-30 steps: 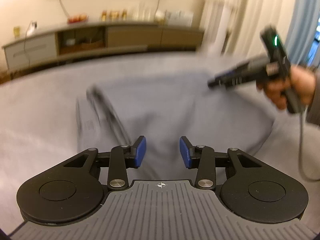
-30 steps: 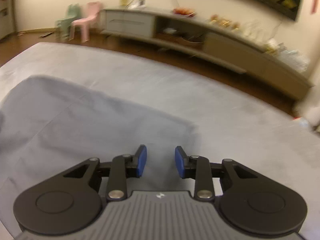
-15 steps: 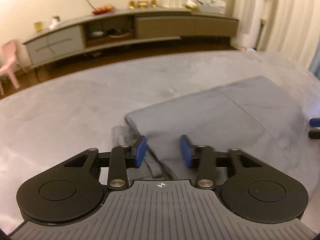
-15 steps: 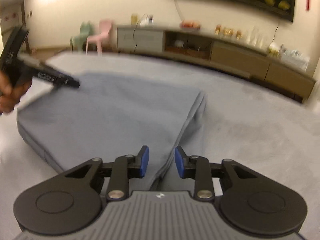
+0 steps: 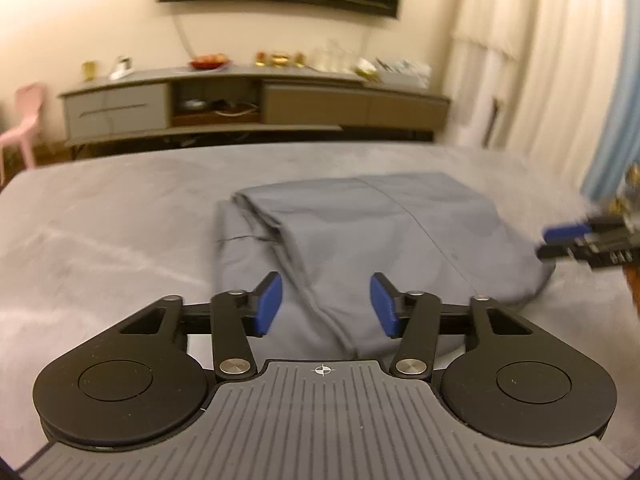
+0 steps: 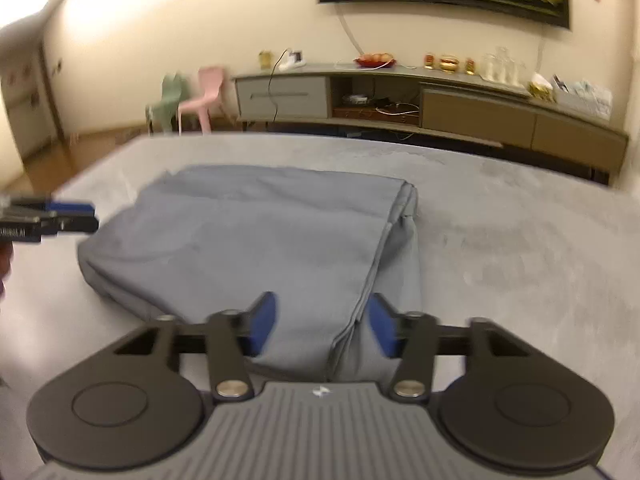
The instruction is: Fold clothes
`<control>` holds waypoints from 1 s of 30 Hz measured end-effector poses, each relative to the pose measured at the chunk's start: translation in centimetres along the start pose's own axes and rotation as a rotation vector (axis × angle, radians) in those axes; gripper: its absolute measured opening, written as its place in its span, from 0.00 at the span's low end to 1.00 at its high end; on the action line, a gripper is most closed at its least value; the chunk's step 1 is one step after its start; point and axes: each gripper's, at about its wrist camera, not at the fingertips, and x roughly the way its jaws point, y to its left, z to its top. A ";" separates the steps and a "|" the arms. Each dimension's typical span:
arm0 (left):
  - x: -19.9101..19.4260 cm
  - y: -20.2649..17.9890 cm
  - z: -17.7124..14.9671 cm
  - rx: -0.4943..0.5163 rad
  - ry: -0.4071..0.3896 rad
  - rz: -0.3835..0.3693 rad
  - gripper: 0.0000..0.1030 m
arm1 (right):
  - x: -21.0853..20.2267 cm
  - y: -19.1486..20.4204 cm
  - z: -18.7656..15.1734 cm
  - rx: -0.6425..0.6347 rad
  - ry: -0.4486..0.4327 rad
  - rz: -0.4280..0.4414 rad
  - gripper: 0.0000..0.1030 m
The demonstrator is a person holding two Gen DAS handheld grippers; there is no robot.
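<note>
1. Left wrist view: one folded grey garment (image 5: pixel 360 240) is lying on the grey bed (image 5: pixel 120 216). The left gripper (image 5: pixel 325 305) is hovering at its near edge, fingers (image 5: pixel 269 303) spread wide, gripping nothing. The right gripper (image 5: pixel 560 242) is showing at the garment's right edge.
2. Right wrist view: the right gripper (image 6: pixel 321 322) is holding its fingers (image 6: pixel 382 330) wide apart, empty, over the garment's (image 6: pixel 248 232) near edge. The left gripper (image 6: pixel 82 216) is sitting just beside its left edge; I cannot tell its opening here.

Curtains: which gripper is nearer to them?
Right. The right gripper sits past the grey garment's curtain-side edge, below the curtains; the left gripper is over the garment's near edge, farther away.
</note>
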 end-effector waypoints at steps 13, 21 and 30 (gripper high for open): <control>0.6 -3.4 -2.4 0.019 0.021 -0.107 0.14 | -1.8 -2.4 0.2 0.155 -0.072 0.024 0.06; 0.8 -2.9 -2.6 -0.053 -0.013 -0.156 0.25 | -0.7 -3.0 0.3 0.229 -0.060 0.046 0.05; 2.5 -0.8 -3.4 -0.091 0.144 -0.241 0.04 | 0.4 -4.8 -0.2 0.313 -0.023 -0.027 0.03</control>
